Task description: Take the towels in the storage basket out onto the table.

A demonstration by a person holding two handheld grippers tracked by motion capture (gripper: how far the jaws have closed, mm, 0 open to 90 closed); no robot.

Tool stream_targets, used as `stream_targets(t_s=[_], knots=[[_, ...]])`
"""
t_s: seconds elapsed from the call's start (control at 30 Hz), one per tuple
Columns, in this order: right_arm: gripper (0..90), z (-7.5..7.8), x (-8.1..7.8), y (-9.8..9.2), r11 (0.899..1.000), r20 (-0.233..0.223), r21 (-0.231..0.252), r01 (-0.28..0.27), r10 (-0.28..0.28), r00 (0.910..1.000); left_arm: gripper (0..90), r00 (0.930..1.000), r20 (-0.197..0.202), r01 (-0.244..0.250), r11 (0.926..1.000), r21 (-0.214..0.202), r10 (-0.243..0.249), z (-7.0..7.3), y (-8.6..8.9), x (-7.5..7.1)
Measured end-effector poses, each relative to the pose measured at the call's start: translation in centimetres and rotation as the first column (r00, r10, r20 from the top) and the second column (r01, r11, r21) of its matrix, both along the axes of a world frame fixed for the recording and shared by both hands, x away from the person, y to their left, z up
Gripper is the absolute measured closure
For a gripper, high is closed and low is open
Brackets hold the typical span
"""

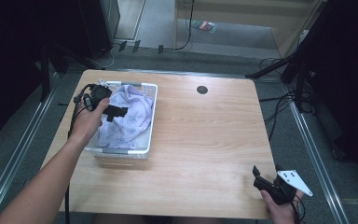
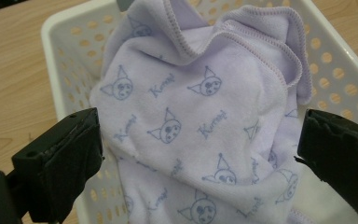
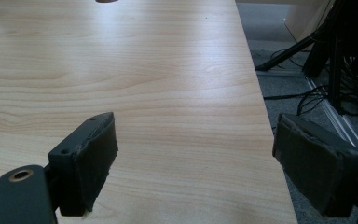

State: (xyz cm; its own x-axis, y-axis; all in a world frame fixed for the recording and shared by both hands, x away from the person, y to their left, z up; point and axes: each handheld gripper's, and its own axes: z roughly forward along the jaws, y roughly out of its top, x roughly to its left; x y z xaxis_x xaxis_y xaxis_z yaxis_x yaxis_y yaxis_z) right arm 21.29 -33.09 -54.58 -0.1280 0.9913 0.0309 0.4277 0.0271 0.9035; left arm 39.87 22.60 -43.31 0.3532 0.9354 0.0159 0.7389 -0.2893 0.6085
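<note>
From the high view, my left gripper (image 1: pixel 116 111) hangs over the soft lilac cloth (image 1: pixel 128 119) bunched in the white perforated plastic basket (image 1: pixel 121 154) at the left of the pale wood-grain desk (image 1: pixel 205 140), while my right gripper (image 1: pixel 265 179) sits at the near right corner. In the left gripper view, my 2 jaws stand wide apart around the fleecy cloth (image 2: pixel 191 121), printed with small cat faces and stitched along its wavy hem, gripping nothing. In the right gripper view, my padded jaws gape empty over the smooth desk (image 3: pixel 168 93) by its right edge.

High cam looks down on table (image 1: pixel 205 140); gripper cams close-up, left shares basket (image 2: pixel 56 70).
</note>
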Motion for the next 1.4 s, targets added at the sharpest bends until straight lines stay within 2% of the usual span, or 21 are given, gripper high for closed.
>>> stream_targets(t_s=[0.03, 0.1, 0.13, 0.2, 0.27, 0.3, 0.33, 0.4, 0.47, 0.53, 0.7, 0.8, 0.9, 0.93, 1.0, 1.03, 1.17, 1.23, 1.27, 1.37, 1.4], knots=[[14.2, 0.0, 0.0, 0.0, 1.0, -0.001, 0.0, 0.0, 0.0, 1.0, 0.9, 0.9997, -0.024, 0.006, 1.0, 0.0, -0.006, -0.3, -0.3, 0.5], [14.2, 0.0, 0.0, 0.0, 1.0, -0.001, 0.0, 0.0, 0.0, 1.0, 0.9, 0.9992, -0.039, 0.008, 1.0, 0.001, -0.008, -0.5, -0.5, 0.7], [14.2, 0.0, 0.0, 0.0, 1.0, -0.001, -0.001, -0.001, 0.001, 1.0, 0.8, 0.9978, -0.065, 0.01, 0.9999, 0.004, -0.009, -0.9, -0.8, 1.2], [14.2, 0.0, 0.0, 0.0, 1.0, -0.001, 0.0, -0.001, 0.001, 1.0, 0.9, 0.9969, -0.078, 0.01, 0.9999, 0.003, -0.01, -1.1, -0.9, 1.5], [14.2, 0.0, 0.0, 0.0, 1.0, 0.0, -0.001, 0.0, 0.0, 1.0, 0.0, 0.9909, -0.13, 0.036, 0.9993, 0.008, -0.035, -1.8, -1.4, 2.2], [14.2, 0.0, 0.0, 0.0, 1.0, 0.0, -0.001, 0.0, 0.0, 1.0, 0.0, 0.9909, -0.13, 0.036, 0.9993, 0.008, -0.035, -1.8, -1.4, 2.2], [14.2, 0.0, 0.0, 0.0, 1.0, -0.001, 0.0, -0.001, 0.001, 1.0, 0.0, 0.9903, -0.137, 0.03, 0.998, 0.055, -0.022, -2.2, -1.9, 2.5], [14.2, 0.0, 0.0, 0.0, 1.0, -0.002, 0.0, -0.001, 0.001, 1.0, 0.0, 0.9867, -0.162, 0.013, 0.9963, 0.085, 0.001, -2.6, -2.1, 2.9], [14.2, 0.0, 0.0, 0.0, 1.0, -0.002, 0.0, -0.002, 0.002, 1.0, 0.0, 0.9839, -0.178, 0.003, 0.9968, 0.08, 0.011, -2.9, -2.1, 3.1], [14.2, 0.0, 0.0, 0.0, 1.0, -0.001, -0.001, -0.002, 0.002, 1.0, 0.0, 0.9758, -0.218, 0.0, 0.9978, 0.066, 0.015, -3.7, -2.0, 3.7], [14.2, 0.0, 0.0, 0.0, 1.0, 0.001, 0.0, -0.002, 0.002, 1.0, 0.0, 0.9675, -0.249, -0.036, 0.9985, 0.041, 0.046, -5.0, -1.9, 4.5], [14.2, 0.0, 0.0, 0.0, 1.0, 0.002, 0.0, -0.004, 0.004, 1.0, 0.0, 0.9615, -0.268, -0.049, 0.9971, 0.059, 0.063, -5.8, -1.9, 4.8], [14.2, 0.0, 0.0, 0.0, 1.0, 0.002, 0.0, -0.004, 0.004, 1.0, 0.0, 0.9583, -0.278, -0.052, 0.9972, 0.054, 0.065, -6.3, -1.8, 5.0], [14.2, 0.0, 0.0, 0.0, 1.0, 0.003, 0.0, -0.005, 0.005, 1.0, 0.0, 0.9575, -0.28, -0.049, 0.9959, 0.075, 0.069, -6.7, -2.0, 5.0], [14.2, 0.0, 0.0, 0.0, 1.0, 0.003, -0.002, -0.005, 0.005, 1.0, 0.0, 0.9572, -0.282, -0.048, 0.9964, 0.07, 0.066, -6.8, -2.1, 5.1], [14.2, 0.0, 0.0, 0.0, 1.0, 0.003, -0.002, -0.005, 0.005, 1.0, 0.0, 0.9511, -0.303, -0.04, 0.9969, 0.068, 0.059, -7.2, -2.4, 5.1], [14.2, 0.0, 0.0, 0.0, 1.0, 0.004, -0.002, -0.004, 0.004, 1.0, 0.2, 0.9448, -0.32, -0.05, 0.9961, 0.073, 0.071, -8.0, -2.6, 5.1], [14.2, 0.0, 0.0, 0.0, 1.0, 0.005, -0.003, -0.004, 0.004, 1.0, 0.0, 0.9449, -0.319, -0.051, 0.9956, 0.079, 0.074, -8.2, -2.8, 5.1], [14.2, 0.0, 0.0, 0.0, 1.0, 0.004, -0.003, -0.004, 0.004, 1.0, 0.0, 0.9477, -0.31, -0.053, 0.9952, 0.083, 0.076, -8.3, -2.9, 5.1], [14.4, 0.0, 0.0, 0.0, 1.0, 0.002, -0.005, -0.006, 0.006, 1.0, 0.0, 0.9486, -0.312, -0.021, 0.9948, 0.099, 0.051, -8.4, -3.1, 4.9], [14.4, 0.0, 0.0, 0.0, 1.0, 0.002, -0.005, -0.006, 0.006, 1.0, 0.0, 0.9536, -0.296, -0.024, 0.9947, 0.1, 0.053, -8.6, -3.2, 4.8]])
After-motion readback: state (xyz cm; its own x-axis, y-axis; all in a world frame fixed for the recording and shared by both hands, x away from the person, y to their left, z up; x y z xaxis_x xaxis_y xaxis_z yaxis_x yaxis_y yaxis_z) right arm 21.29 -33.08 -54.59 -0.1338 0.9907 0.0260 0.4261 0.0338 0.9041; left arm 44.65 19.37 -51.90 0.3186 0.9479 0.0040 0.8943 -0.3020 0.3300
